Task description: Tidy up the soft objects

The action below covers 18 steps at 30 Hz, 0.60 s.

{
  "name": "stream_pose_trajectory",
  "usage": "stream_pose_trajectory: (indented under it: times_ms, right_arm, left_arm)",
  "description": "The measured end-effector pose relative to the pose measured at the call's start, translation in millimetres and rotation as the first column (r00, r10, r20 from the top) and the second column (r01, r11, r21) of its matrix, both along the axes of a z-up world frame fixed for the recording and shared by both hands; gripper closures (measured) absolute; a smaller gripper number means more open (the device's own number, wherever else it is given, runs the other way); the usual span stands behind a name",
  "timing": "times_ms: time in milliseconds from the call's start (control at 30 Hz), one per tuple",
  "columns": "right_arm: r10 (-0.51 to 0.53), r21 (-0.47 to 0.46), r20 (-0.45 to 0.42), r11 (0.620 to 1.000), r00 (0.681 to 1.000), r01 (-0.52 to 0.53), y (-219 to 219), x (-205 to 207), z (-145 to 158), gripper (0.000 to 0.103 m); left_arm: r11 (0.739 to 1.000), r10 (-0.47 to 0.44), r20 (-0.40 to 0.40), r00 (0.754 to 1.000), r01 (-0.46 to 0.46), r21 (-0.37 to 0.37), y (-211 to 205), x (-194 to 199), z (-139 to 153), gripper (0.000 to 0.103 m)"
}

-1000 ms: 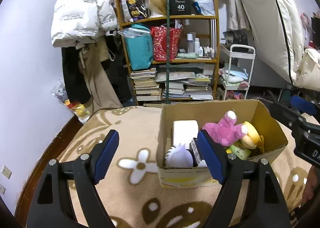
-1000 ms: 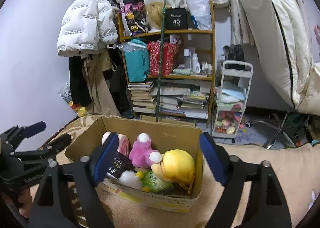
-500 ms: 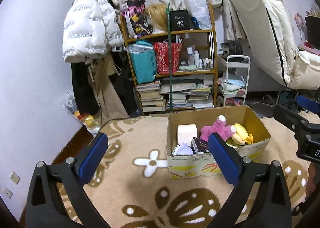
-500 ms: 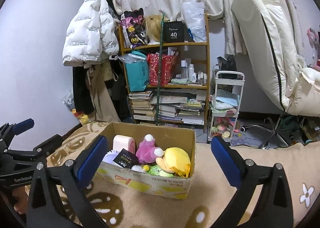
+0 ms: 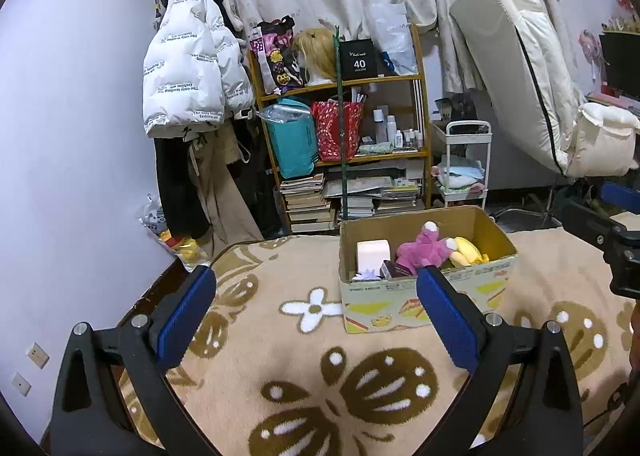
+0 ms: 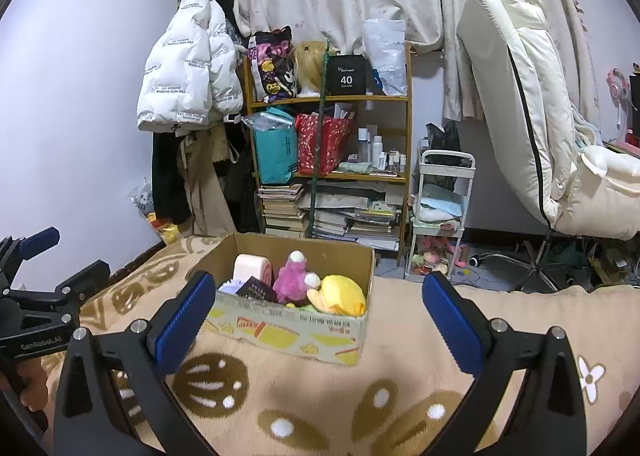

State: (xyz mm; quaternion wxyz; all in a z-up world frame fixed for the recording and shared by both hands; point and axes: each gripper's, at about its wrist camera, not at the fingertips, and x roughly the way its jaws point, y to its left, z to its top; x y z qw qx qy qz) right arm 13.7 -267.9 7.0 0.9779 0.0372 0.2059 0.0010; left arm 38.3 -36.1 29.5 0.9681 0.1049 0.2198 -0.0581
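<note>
sitting on the beige flower-patterned blanket (image 5: 304, 344) toward its far edge is an open cardboard box (image 5: 424, 296), and the soft things are packed inside it — a purple plush (image 5: 424, 250) near the middle, a yellow plush (image 5: 468, 250) touching it at the box's right end, a pale pink roll (image 5: 373, 251) at the left end, and a small dark box (image 5: 394, 269) against the near wall with something white and fluffy just beside it. the left gripper (image 5: 316, 310) hangs above the blanket's near part with its blue-padded fingers spread wide and nothing between them; its right pad overlaps the box's near wall in that view, though contact cannot be told. the right gripper (image 6: 318, 314) is likewise splayed apart and empty, the cardboard box (image 6: 292, 326) framed between its pads, with the purple plush (image 6: 294, 278) and yellow plush (image 6: 344, 292) showing over the rim. each tool shows at the edge of the other's view — the left one at the right wrist view's left side, gripped by a hand (image 6: 34, 386). behind the blanket's far edge stand a wooden shelf (image 5: 344, 144) full of bags and books, a white puffer jacket (image 5: 192, 72) hung on the wall, and a white mattress (image 5: 516, 88) leaning upright.
</note>
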Motion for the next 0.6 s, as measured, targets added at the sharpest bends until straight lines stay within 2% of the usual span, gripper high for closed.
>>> stream_pose_trajectory:
  times_ms: [333,600]
  right_arm:
    - [-0.02,0.032,-0.007,0.999,1.0,0.021,-8.3,-24.2,-6.2,0.0]
    - [-0.053,0.045,-0.023,0.998,0.998,0.054,-18.5,-20.1,-17.0,0.0]
  left_arm:
    - [1.0,0.016,-0.002,1.0,-0.016,-0.012,12.0,-19.9,-2.7,0.004]
    - [1.0,0.024,-0.022,0.999,-0.025,-0.019,14.1,-14.1,-10.7,0.004]
